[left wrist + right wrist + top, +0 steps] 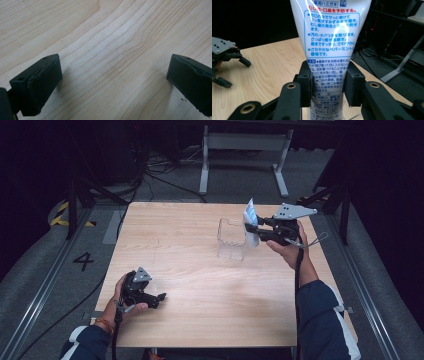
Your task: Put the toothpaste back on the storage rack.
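Observation:
A white toothpaste tube [250,221] with blue and red print stands upright above the table's right side, and my right gripper [254,234] is shut on its lower part. In the right gripper view the tube [329,37] rises between the two black jaws of the right gripper [327,85], which press on its sides. A clear plastic container [231,239] stands on the table just left of the tube. My left gripper [161,301] rests low near the front left of the table. Its jaws stand wide apart in the left gripper view [112,82], over bare wood.
The light wooden table [200,320] has free room in its middle and along its left side. Behind it on the grey floor stand a white metal frame [245,150], loose cables [160,167] and black stands [80,195]. A "4" [83,260] is marked on the floor at left.

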The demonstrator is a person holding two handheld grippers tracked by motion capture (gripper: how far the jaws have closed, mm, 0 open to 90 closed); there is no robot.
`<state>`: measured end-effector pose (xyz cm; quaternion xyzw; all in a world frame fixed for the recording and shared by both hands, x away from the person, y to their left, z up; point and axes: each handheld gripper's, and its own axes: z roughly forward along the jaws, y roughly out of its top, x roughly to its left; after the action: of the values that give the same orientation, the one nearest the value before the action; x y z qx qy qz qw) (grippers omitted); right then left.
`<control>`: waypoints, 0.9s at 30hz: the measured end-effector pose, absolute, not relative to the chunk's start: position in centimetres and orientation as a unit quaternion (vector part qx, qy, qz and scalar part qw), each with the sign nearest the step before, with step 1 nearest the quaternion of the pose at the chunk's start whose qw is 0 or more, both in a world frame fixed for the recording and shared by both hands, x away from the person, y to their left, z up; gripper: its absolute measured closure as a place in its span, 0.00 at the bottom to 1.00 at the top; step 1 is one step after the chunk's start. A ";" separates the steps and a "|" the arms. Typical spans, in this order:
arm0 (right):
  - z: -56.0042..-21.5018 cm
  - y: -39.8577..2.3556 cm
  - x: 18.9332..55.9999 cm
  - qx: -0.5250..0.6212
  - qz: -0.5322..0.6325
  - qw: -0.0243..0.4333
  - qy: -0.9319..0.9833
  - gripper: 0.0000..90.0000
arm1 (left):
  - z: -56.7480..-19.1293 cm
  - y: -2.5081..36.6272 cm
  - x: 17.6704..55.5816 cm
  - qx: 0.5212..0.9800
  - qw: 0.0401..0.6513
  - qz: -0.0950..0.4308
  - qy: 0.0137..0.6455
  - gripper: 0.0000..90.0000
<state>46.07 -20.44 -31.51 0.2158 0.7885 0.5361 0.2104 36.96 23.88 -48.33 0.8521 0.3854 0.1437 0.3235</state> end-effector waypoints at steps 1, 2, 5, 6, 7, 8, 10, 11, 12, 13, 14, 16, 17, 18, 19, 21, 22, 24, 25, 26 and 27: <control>-31.5 -20.3 46.2 0.215 0.534 0.211 0.790 0.72 | -48.3 23.9 37.0 0.852 0.323 0.144 0.385 0.01; -31.5 -20.1 46.3 0.216 0.533 0.211 0.790 0.72 | -48.3 23.9 37.0 0.852 0.323 0.144 0.385 0.01; -31.4 -19.8 46.6 0.215 0.533 0.212 0.790 0.72 | -48.3 23.9 37.0 0.852 0.323 0.144 0.385 0.01; -31.4 -19.7 46.7 0.215 0.533 0.213 0.790 0.72 | -48.3 23.9 37.0 0.852 0.323 0.144 0.385 0.01; -31.3 -19.6 46.8 0.215 0.534 0.212 0.790 0.72 | -48.3 23.9 37.0 0.852 0.323 0.144 0.385 0.01; -31.3 -19.6 47.0 0.216 0.535 0.210 0.789 0.72 | -48.3 23.9 37.0 0.852 0.324 0.143 0.385 0.01; -31.3 -19.4 47.1 0.216 0.536 0.212 0.788 0.72 | -48.3 23.9 37.0 0.852 0.323 0.143 0.385 0.01; -31.3 -19.3 47.3 0.216 0.536 0.212 0.788 0.72 | -48.3 23.9 37.0 0.852 0.324 0.143 0.385 0.01; -31.3 -19.3 47.3 0.216 0.536 0.212 0.788 0.72 | -48.3 23.9 37.0 0.852 0.324 0.143 0.385 0.01; -31.3 -19.1 47.5 0.219 0.538 0.211 0.786 0.72 | -48.3 23.9 37.0 0.852 0.324 0.143 0.385 0.01; -31.4 -18.8 47.8 0.221 0.536 0.212 0.787 0.72 | -48.3 23.9 37.0 0.852 0.323 0.143 0.385 0.01; -31.5 -18.6 48.0 0.221 0.537 0.211 0.786 0.72 | -48.3 23.9 37.0 0.852 0.324 0.143 0.385 0.01; -31.6 -18.5 48.2 0.222 0.536 0.211 0.787 0.72 | -48.3 23.9 37.0 0.852 0.323 0.143 0.385 0.01; -31.7 -18.4 48.3 0.224 0.536 0.210 0.786 0.72 | -48.3 23.9 37.0 0.852 0.323 0.143 0.385 0.00; -31.8 -18.4 48.4 0.226 0.536 0.210 0.785 0.72 | -48.3 23.9 37.0 0.854 0.322 0.145 0.382 0.01; -32.0 -18.3 48.7 0.229 0.538 0.208 0.784 0.72 | -48.3 23.9 37.0 0.854 0.323 0.144 0.381 0.00; -32.0 -18.3 48.7 0.229 0.538 0.208 0.784 0.72 | -48.3 23.9 37.0 0.854 0.323 0.144 0.381 0.00; -32.1 -18.2 48.9 0.231 0.537 0.209 0.784 0.72 | -48.3 23.9 37.0 0.854 0.323 0.144 0.381 0.01; -32.2 -18.2 49.0 0.232 0.539 0.208 0.783 0.72 | -48.3 23.9 37.0 0.854 0.323 0.144 0.381 0.00; -32.3 -18.2 49.2 0.232 0.539 0.208 0.782 0.72 | -48.3 23.9 37.0 0.854 0.323 0.144 0.381 0.01; -32.4 -18.2 49.3 0.234 0.540 0.206 0.782 0.72 | -48.3 23.9 37.0 0.854 0.322 0.145 0.381 0.00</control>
<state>49.26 -18.22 -32.39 0.2339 0.7820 0.5399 0.2056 37.03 23.93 -48.30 0.8543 0.3811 0.1448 0.3223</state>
